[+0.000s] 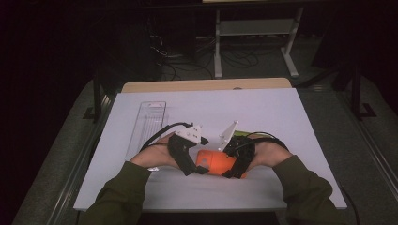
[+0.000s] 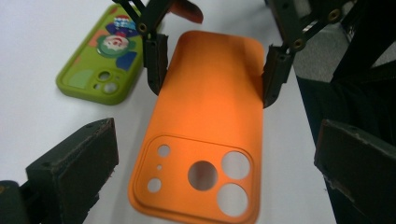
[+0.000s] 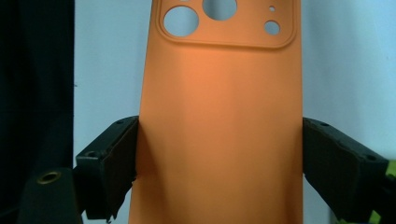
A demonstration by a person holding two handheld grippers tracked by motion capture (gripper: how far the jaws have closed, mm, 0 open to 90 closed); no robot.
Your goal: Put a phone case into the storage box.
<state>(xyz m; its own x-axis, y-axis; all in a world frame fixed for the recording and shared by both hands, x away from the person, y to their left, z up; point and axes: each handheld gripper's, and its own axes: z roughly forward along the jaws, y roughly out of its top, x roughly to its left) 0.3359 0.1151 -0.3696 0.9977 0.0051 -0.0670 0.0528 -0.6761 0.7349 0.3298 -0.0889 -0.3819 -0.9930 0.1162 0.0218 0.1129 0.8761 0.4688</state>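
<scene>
Orange phone case (image 2: 205, 126) lies with its back up on the white table (image 1: 281, 112), close to the near edge and about in the middle. Right gripper (image 2: 212, 77) squeezes the plain end of the case, one jaw on each long side. Left gripper (image 2: 215, 172) has its jaws wide apart by the camera-hole end and grips nothing, and a green phone case (image 2: 102, 60) lies just beside, farther from that edge.

I read this as a lab recording station. Dark surrounds, a white tabletop (image 1: 263, 108), loose cables (image 1: 187, 58) on the floor behind, a metal-legged bench (image 1: 256, 28) beyond.
</scene>
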